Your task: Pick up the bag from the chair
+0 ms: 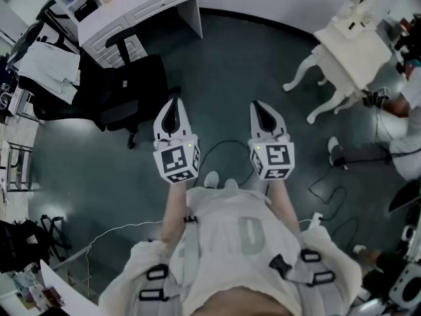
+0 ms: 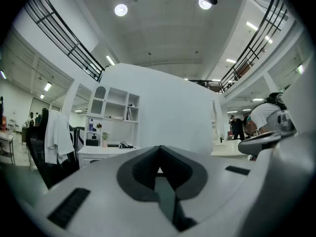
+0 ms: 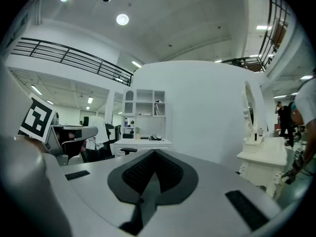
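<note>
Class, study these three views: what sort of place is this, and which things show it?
Probably a large indoor hall staged with room furniture: a white desk, a black office chair and a white dressing table stand on a dark floor, under a railed upper gallery.

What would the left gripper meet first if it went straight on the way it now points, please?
Most likely the white wall, just right of the white desk. The left gripper, shut and empty, points level, with nothing nearer in line. The black chair sits off to its left. Depth is unclear.
</note>
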`<state>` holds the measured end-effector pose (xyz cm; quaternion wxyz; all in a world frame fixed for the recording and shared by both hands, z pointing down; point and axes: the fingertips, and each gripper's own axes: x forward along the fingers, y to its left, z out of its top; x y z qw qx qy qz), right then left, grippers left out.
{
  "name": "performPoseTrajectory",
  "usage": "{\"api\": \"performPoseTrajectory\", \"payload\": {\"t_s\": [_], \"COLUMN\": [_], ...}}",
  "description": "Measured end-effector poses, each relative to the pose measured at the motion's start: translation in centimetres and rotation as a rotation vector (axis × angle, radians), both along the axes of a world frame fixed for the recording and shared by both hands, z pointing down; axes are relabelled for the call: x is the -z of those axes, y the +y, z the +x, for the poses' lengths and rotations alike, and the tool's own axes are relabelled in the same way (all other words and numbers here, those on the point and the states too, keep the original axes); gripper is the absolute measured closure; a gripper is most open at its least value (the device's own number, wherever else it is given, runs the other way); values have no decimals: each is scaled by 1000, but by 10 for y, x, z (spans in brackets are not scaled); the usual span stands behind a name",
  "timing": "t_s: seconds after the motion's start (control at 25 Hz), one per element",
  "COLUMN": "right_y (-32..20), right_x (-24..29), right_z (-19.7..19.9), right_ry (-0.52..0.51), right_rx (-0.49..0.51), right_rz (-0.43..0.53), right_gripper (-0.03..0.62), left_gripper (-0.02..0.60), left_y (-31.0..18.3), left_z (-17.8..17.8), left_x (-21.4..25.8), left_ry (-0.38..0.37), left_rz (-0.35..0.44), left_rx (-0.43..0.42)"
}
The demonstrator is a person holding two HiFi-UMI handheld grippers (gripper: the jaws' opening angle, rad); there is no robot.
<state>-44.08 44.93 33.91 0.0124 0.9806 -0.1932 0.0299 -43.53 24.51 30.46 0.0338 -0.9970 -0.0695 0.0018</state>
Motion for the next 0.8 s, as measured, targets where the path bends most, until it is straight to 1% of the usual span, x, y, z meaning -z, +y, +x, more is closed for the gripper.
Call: {"api": "performPoseTrajectory", "payload": {"t_s": [0.2, 0.36, 0.52, 0.8], "right_y": [3, 7, 18, 30], "right_x": [-4, -6, -9, -22], "right_z": [3, 5, 9, 14], "right_ry": [-20, -29, -47, -89], "right_rx": [0, 9, -12, -1], "right_rz": [10, 22, 75, 136], "right_gripper": [589, 589, 589, 589], "left_gripper": [575, 575, 575, 575], "left_y": [5, 6, 8, 16], "left_z": [1, 1, 3, -1], "left_x": [1, -1, -3, -7], "left_ry": [3, -4, -7, 0], "left_rz": [1, 2, -1, 0], "left_rx": [-3, 11, 27, 44]}}
